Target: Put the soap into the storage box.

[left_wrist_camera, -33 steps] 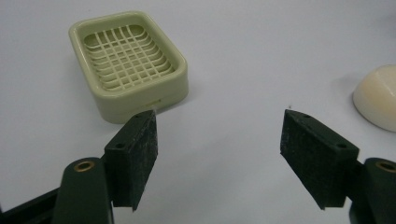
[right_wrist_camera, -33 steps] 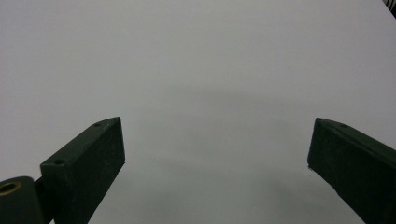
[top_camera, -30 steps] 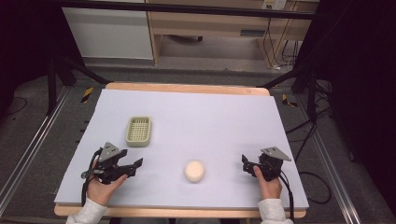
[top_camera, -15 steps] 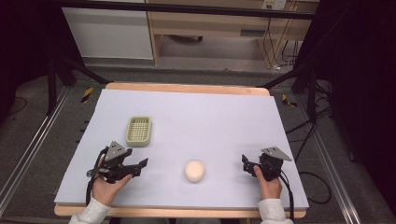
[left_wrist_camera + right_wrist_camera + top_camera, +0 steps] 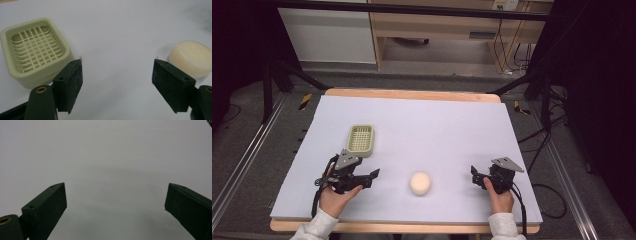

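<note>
Green basket [image 5: 360, 139] sits beside left gripper [image 5: 371, 177], soap [image 5: 420, 183] opposite.

The left gripper [image 5: 373, 177] (jaws spread wide) has slid toward three o'clock over the last second, closing on the pale round soap [image 5: 420, 183], which now lies near it.

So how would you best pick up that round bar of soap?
Probably by its curved edge: the soap lies flat like a low disc. Bring the left gripper, jaws open, down from its left, one pad on each opposite side.
</note>
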Demonstrator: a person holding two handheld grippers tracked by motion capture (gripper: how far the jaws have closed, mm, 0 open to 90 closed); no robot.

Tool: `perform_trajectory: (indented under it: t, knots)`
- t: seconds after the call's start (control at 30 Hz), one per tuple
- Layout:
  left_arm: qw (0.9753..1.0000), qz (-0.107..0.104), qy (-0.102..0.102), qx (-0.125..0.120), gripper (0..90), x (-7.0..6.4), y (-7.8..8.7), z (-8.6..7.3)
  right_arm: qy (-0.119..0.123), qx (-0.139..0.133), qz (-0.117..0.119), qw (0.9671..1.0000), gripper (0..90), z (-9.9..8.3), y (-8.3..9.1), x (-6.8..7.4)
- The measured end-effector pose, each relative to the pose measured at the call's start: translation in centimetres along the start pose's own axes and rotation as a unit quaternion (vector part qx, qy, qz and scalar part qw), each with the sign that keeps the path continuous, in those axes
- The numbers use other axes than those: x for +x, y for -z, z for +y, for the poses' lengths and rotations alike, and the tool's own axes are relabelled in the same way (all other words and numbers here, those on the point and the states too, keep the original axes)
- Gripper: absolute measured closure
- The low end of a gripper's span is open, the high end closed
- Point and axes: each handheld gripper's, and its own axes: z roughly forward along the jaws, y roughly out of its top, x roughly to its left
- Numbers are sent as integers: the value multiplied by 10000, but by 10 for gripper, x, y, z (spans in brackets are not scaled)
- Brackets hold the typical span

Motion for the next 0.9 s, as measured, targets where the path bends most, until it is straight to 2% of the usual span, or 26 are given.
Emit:
perform_trajectory:
  t: [0.4, 0.9]
  knots:
    - [9999, -127, -65, -25, 242, -14, -10, 14, 4, -3, -3, 10000, 43, 0, 0, 0]
    - [9996, -252, -140, 12, 239, -27, -21, 22, 3, 7, -3, 10000, 43, 0, 0, 0]
